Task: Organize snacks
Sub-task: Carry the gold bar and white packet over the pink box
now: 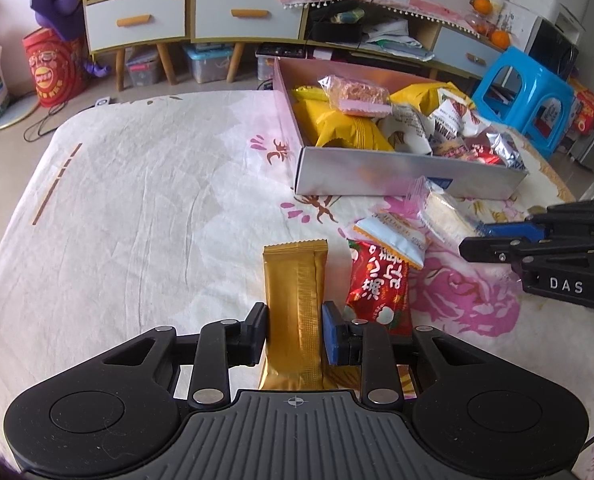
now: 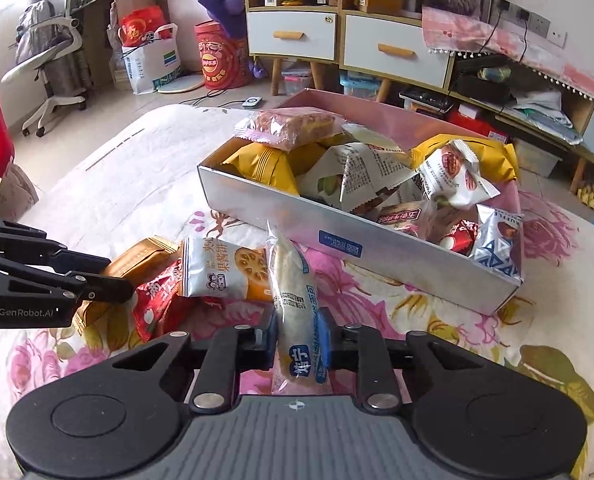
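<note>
the left gripper (image 1: 295, 332) had its black and blue pads pressed against the two long edges of a gold foil snack bar wrapper (image 1: 295, 304), which pointed away from the camera over the white tablecloth with pink flowers (image 1: 137, 200). the right gripper (image 2: 297, 334) was clamped on a clear-wrapped pale wafer snack with blue print (image 2: 295, 308), the packet standing on edge between its pads and reaching forward toward the box.

just beside the gold foil snack bar wrapper, to its right in the left wrist view, lay a red snack packet with white characters (image 1: 379, 284), flat on the cloth. a white and orange biscuit packet (image 1: 397, 236) overlapped the far end of the red one; in the right wrist view this packet (image 2: 225, 272) sat just left of the held wafer.

beyond these loose packets stood a long open cardboard box with a silver outer wall (image 1: 397, 176) and a pinkish inner wall. it was heaped with snacks: yellow crimped pouches (image 1: 345, 128), white printed packets (image 2: 361, 176), and a clear-wrapped brown and pink cake bar (image 2: 293, 122) lying on top at the far end. a silver packet with blue triangles (image 2: 497, 240) leaned in the near right corner in the right wrist view.

farther back, off the table, stood a blue plastic stool (image 1: 525, 96), a red drum-shaped tin (image 2: 217, 60) and a wooden cabinet with white drawers (image 2: 337, 36).
</note>
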